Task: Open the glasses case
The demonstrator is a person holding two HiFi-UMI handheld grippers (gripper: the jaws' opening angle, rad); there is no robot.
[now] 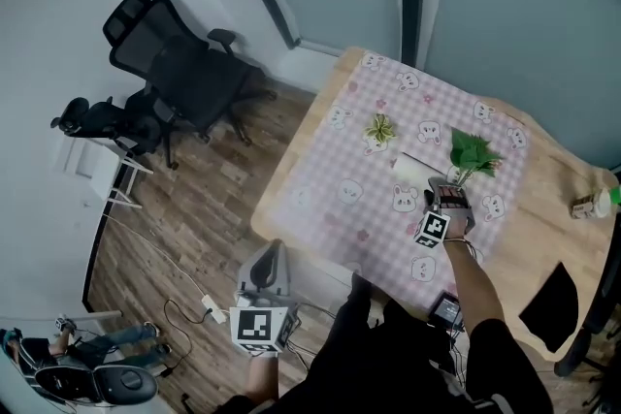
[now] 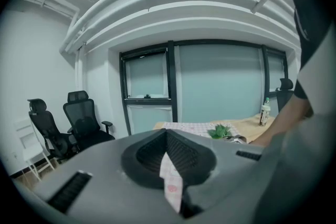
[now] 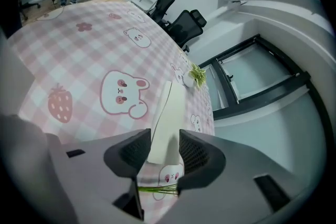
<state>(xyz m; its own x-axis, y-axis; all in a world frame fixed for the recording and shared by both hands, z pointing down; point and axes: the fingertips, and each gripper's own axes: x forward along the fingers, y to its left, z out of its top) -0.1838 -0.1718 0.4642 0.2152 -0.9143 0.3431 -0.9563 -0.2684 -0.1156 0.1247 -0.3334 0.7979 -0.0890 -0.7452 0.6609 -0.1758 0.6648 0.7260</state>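
Observation:
The white glasses case (image 1: 412, 168) lies shut on the pink checked cloth (image 1: 340, 199), between the two green sprigs. My right gripper (image 1: 446, 192) points at its near end. In the right gripper view the case (image 3: 169, 107) runs away from me, and its near end sits in the gap of the right gripper (image 3: 164, 135), with a pad close on each side; I see no firm squeeze. My left gripper (image 1: 272, 259) hangs off the table's near-left edge, over the floor. The left gripper (image 2: 167, 136) has its jaws together, and a thin white-and-pink strip shows in the slit.
A small plant (image 1: 380, 129) and a leafy sprig (image 1: 473, 153) flank the case; green stems (image 3: 157, 191) show under my right jaws. A bottle (image 1: 592, 204) and a black flat thing (image 1: 548, 305) lie at the table's right. Office chairs (image 1: 179, 63) stand on the wooden floor.

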